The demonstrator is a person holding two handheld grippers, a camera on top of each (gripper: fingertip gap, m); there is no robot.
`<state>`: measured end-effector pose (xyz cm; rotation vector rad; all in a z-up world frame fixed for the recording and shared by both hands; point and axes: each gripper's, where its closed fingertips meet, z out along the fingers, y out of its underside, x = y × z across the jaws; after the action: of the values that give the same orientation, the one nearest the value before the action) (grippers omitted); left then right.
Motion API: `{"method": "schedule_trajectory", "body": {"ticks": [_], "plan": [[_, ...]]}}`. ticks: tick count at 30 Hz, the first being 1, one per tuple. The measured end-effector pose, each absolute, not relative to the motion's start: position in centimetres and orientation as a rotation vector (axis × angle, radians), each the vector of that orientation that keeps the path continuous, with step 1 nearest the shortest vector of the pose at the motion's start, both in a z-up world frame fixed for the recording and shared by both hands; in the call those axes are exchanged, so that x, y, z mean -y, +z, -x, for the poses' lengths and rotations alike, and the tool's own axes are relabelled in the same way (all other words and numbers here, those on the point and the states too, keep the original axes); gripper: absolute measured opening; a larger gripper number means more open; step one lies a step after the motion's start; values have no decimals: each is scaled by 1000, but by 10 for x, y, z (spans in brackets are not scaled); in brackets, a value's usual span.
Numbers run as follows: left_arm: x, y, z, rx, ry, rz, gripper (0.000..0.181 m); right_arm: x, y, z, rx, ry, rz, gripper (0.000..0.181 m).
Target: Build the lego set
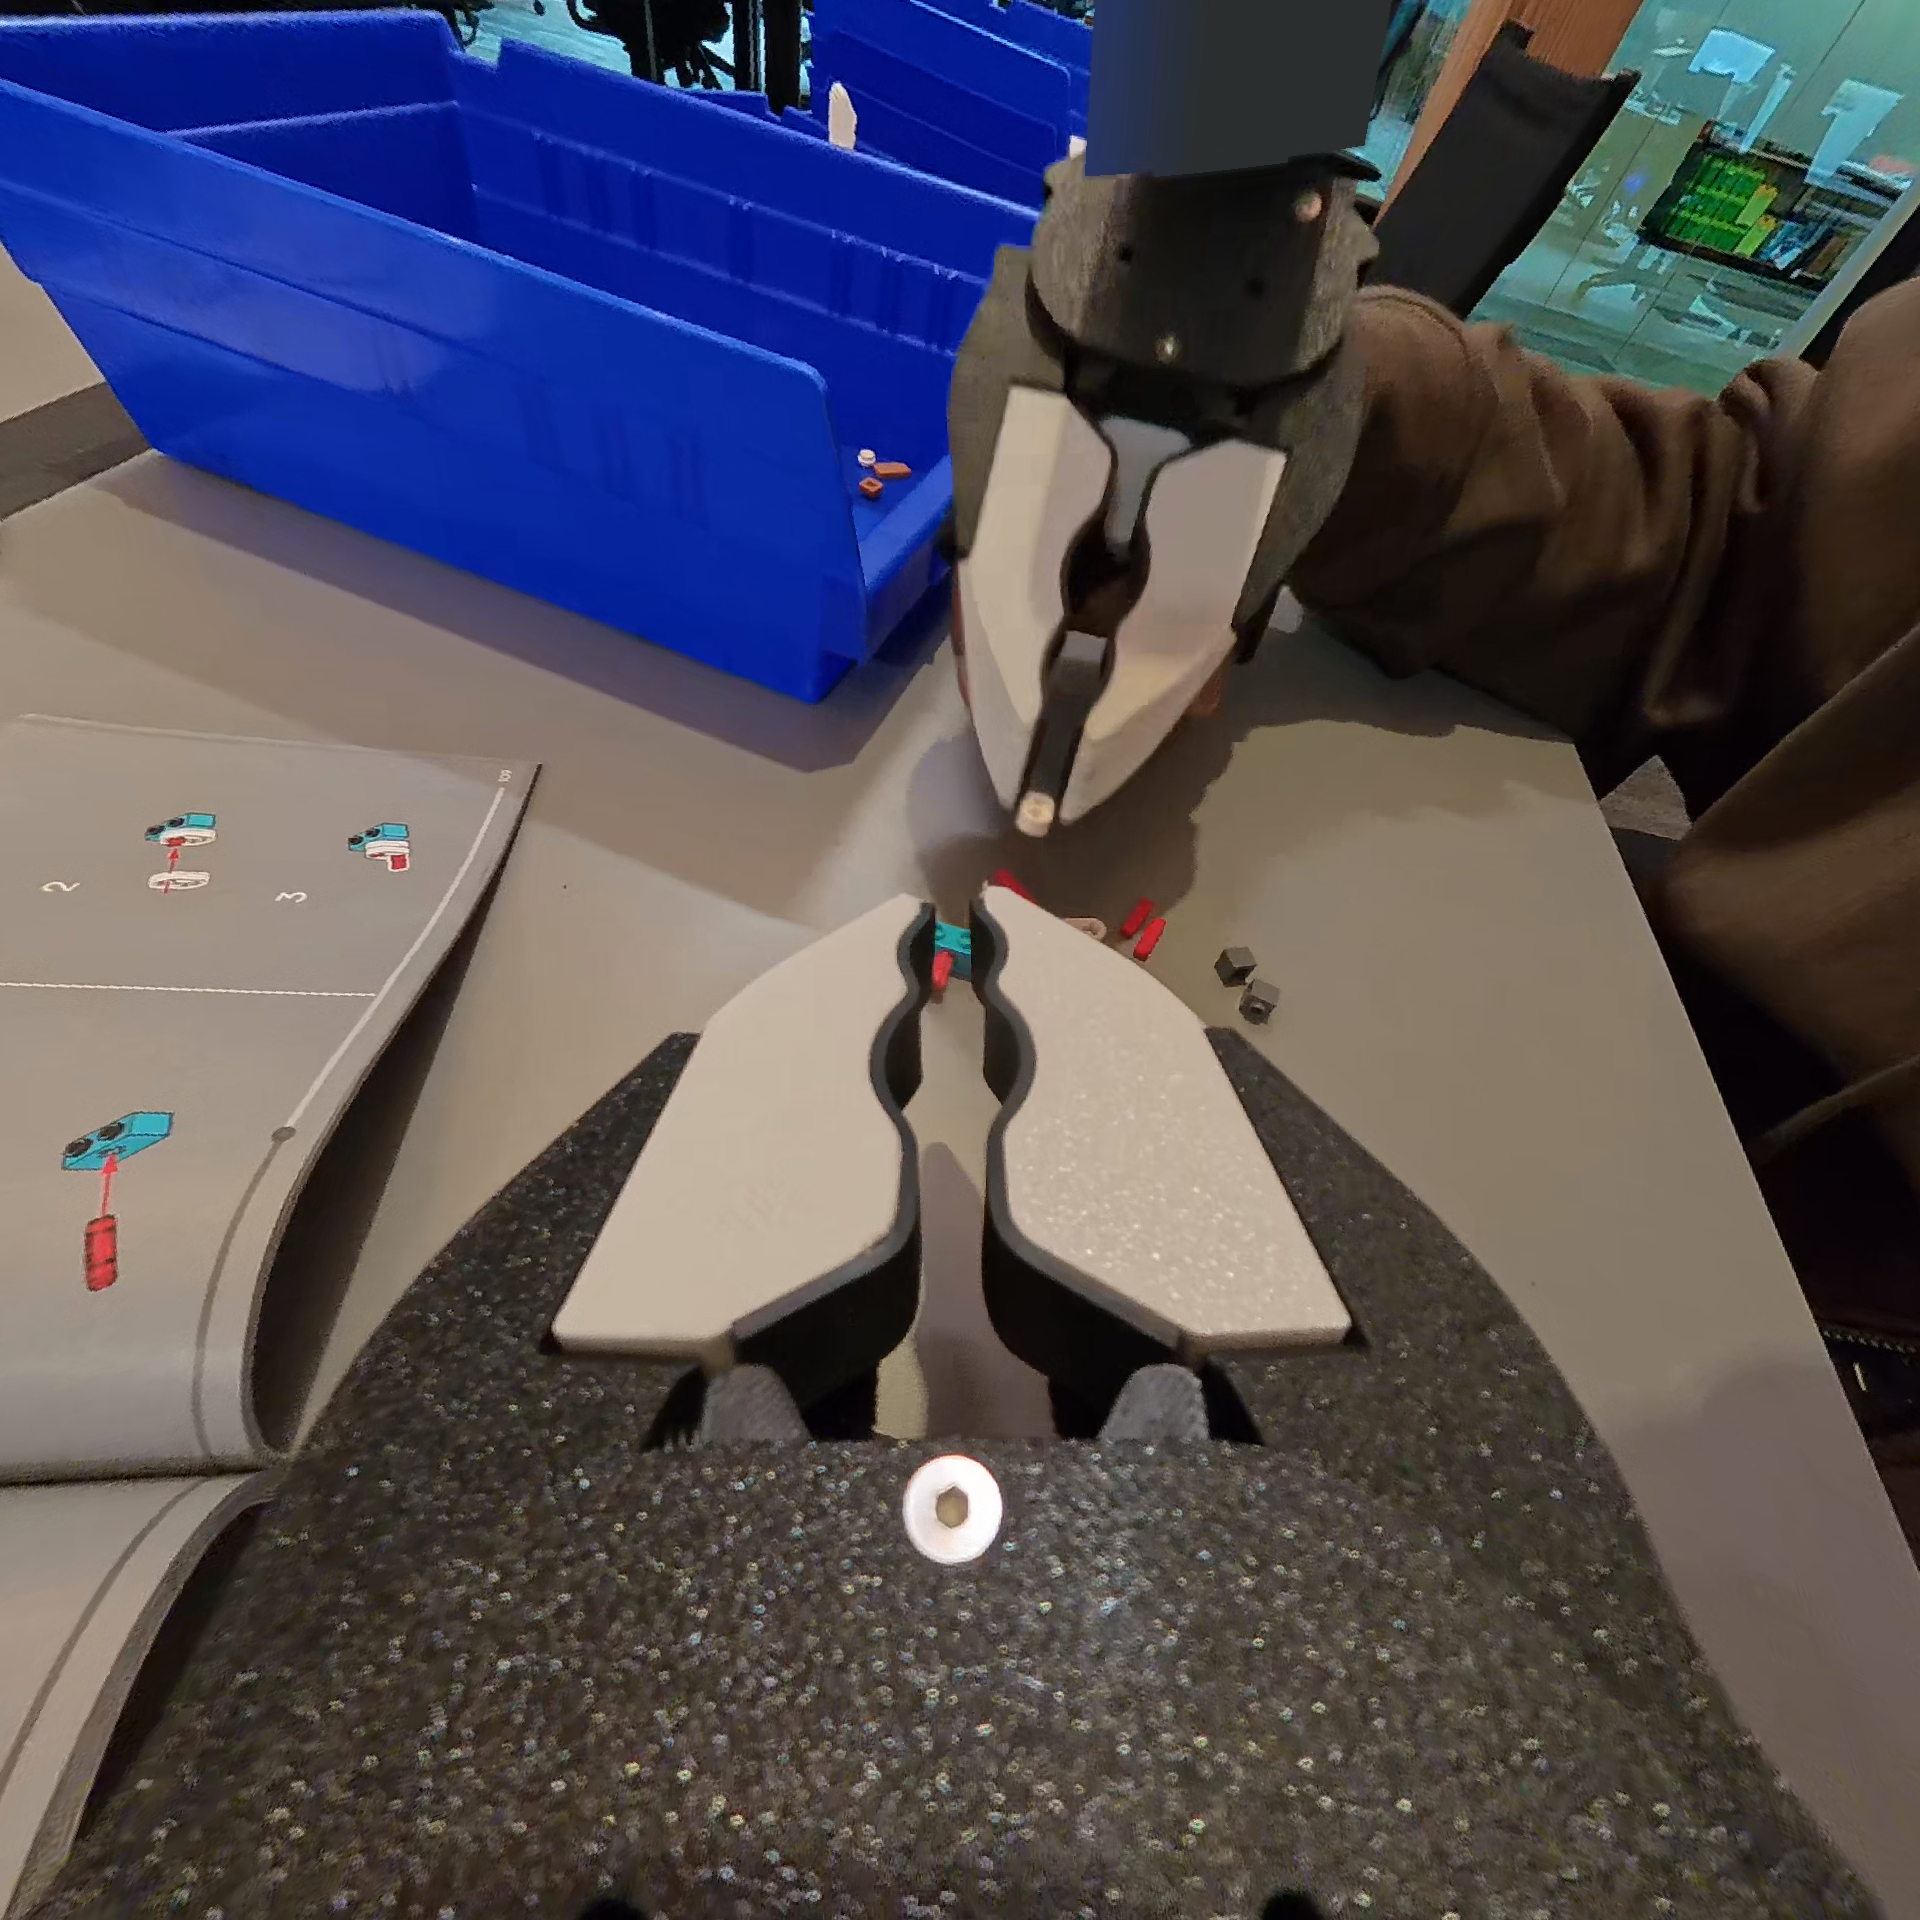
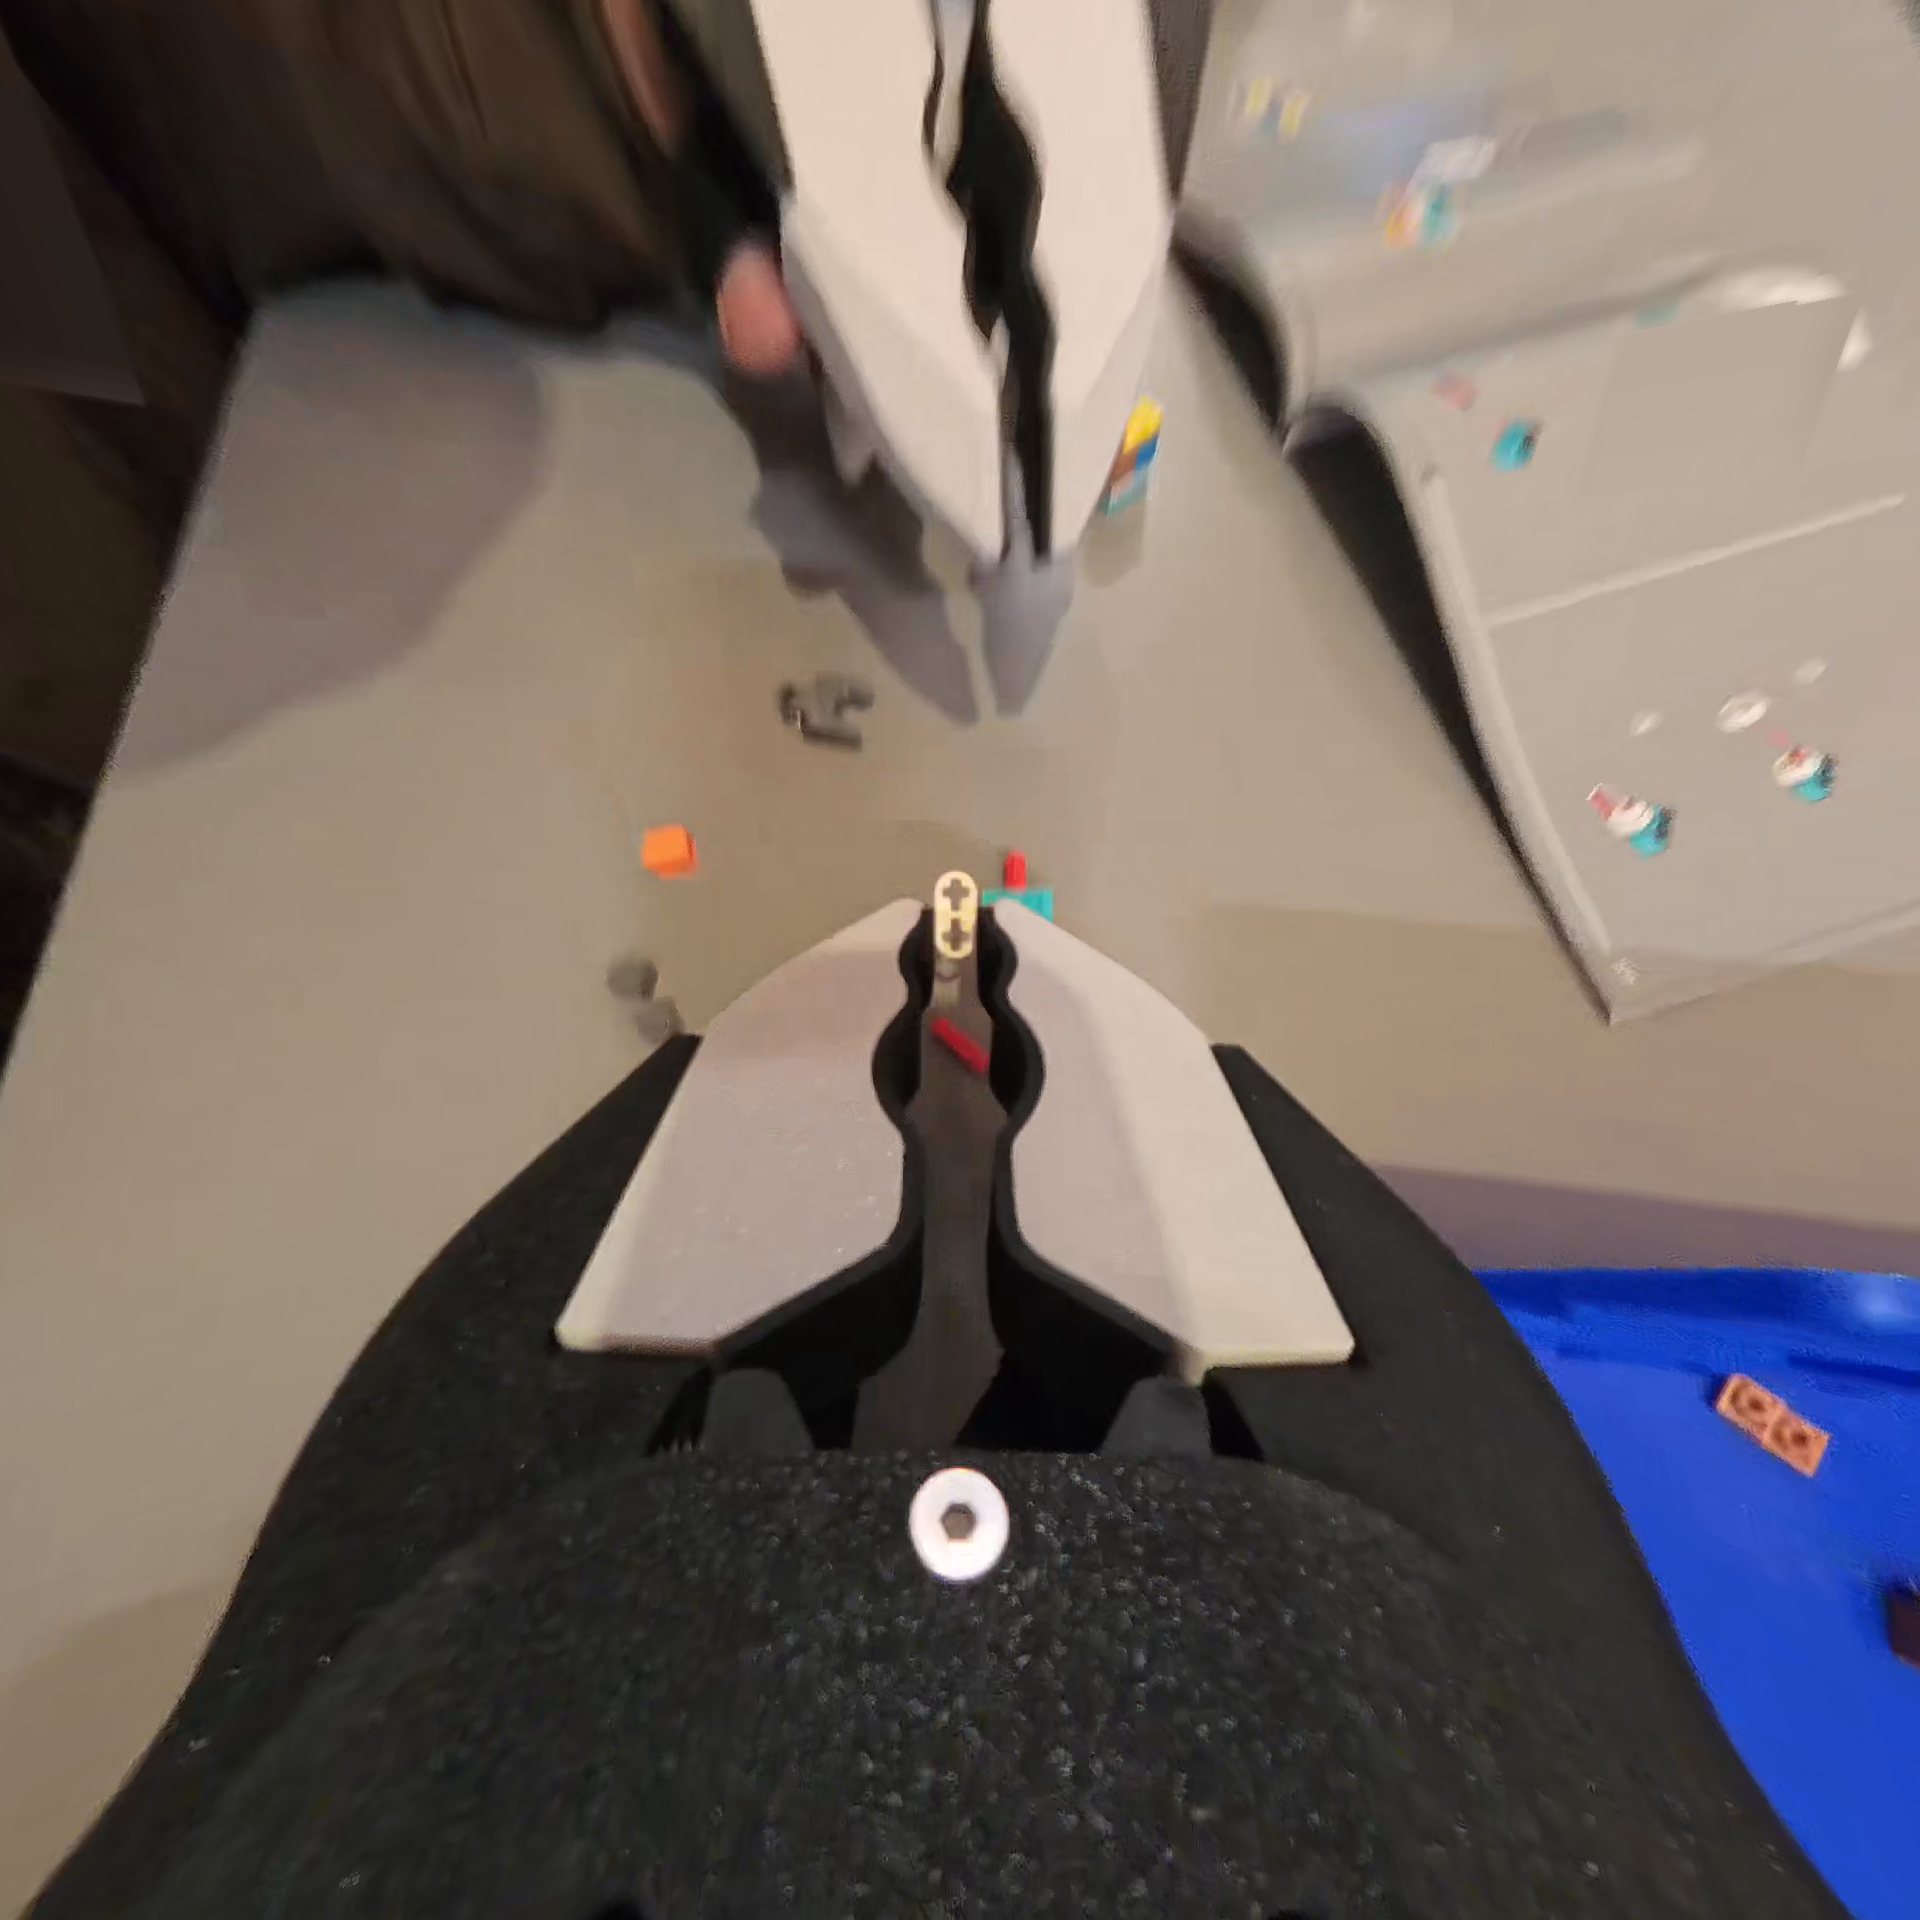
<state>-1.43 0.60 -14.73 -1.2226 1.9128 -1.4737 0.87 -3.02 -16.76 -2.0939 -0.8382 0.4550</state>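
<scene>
Grey paper instruction booklet (image 1: 208, 1039) lies open at the left edge of the tabletop (image 1: 675, 831), pages curling up, w/ small coloured step drawings. Behind it, along the far edge, blue plastic bins (image 1: 436, 395) sit in a row; the nearest has a few small brown & white pieces (image 1: 883, 473) at its front end.

Mid-frame in the left wrist view, the left claw (image 1: 951, 940) is closed down narrow on a teal lego brick (image 1: 954, 943) pinched at its tips, w/ a red pin (image 1: 941, 971) showing at the brick's lower side. Low over the tabletop; can't tell if the brick touches it.

Just beyond, the right claw (image 1: 1039, 805) points down toward the left one, tips apart from it. It grips a thin tan 2-hole liftarm (image 2: 954, 912), seen sharp in the right wrist view, standing out past the tips. Fingers narrow, gap only as wide as the part. A red piece (image 2: 958, 1044) shows lower in that gap; can't tell if it's held or lying on the tabletop below.

Right of the claws: loose red pins (image 1: 1143, 925) beside the left claw's tip, then two dark grey cubes (image 1: 1247, 982) nearer the right edge. An orange brick (image 2: 667, 850) shows in the right wrist view only. Brown sleeve (image 1: 1610, 540) comes in over the right edge. Bare tabletop betw. booklet and claws, narrow strip along the right edge.
</scene>
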Motion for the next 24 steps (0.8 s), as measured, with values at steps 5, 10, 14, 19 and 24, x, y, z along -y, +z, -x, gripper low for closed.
{"method": "schedule_trajectory", "body": {"ticks": [5,10,14,19,24], "plan": [[0,-148,14,-1928,-1481,1197,6,7,-133,1,579,623,1851,7],[2,-142,13,-1896,-1505,1172,6,2,-118,13,481,758,1697,7],[4,-132,12,-1834,-1566,1147,6,2,-103,12,406,827,1584,7],[10,-120,11,-1760,-1677,1119,6,3,-90,6,312,936,1476,7],[8,-117,9,-1725,-1693,1127,6,1,-97,9,353,862,1525,7]]}}
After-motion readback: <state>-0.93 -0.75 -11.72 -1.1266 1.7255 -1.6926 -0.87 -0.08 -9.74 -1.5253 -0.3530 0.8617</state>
